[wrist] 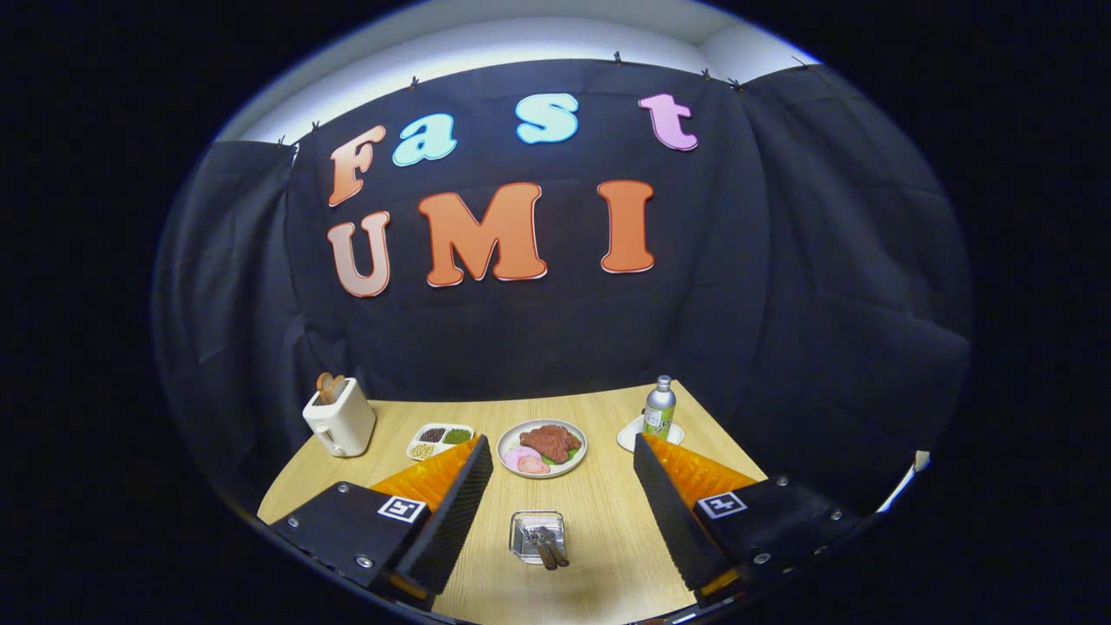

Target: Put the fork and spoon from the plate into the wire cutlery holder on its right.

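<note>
My gripper [562, 445] is open and held high above the wooden table [608, 521], its black-padded fingers [451, 512] spread wide with nothing between them. Down on the table between the fingers stands the small wire cutlery holder [537, 536]. Two dark-handled utensils [548, 549] rest in it, handles pointing toward me; which is the fork and which the spoon is too small to tell. Beyond the holder, level with the fingertips, lies a round plate [512, 434] carrying meat and pink slices.
A cream toaster [340, 418] with bread in it stands at the table's far left, with a divided white dish [440, 438] of beans beside it. A green bottle [660, 406] stands on a saucer at the far right. Black cloth walls close the table's back and sides.
</note>
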Motion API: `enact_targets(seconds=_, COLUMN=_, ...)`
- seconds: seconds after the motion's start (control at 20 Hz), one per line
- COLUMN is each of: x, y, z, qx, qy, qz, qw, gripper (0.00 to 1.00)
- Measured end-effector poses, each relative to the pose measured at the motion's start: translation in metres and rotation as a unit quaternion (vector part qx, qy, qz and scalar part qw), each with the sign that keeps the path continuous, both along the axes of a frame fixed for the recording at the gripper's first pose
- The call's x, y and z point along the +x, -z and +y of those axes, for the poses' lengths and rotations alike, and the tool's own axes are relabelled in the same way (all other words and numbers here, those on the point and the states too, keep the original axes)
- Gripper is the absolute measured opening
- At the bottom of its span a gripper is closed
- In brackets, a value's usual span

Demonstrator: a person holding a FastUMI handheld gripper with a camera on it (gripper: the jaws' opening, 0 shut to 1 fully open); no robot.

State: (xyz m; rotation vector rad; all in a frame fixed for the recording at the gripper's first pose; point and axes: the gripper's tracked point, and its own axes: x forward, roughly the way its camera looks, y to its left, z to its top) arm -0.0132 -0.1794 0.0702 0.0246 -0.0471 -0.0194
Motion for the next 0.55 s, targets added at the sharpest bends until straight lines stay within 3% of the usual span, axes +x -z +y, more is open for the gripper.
enact_targets(seconds=0.55, x=-0.018, y=0.011, z=-0.006, qx=0.043, qy=-0.016, qz=-0.017, qw=0.999, gripper=0.98)
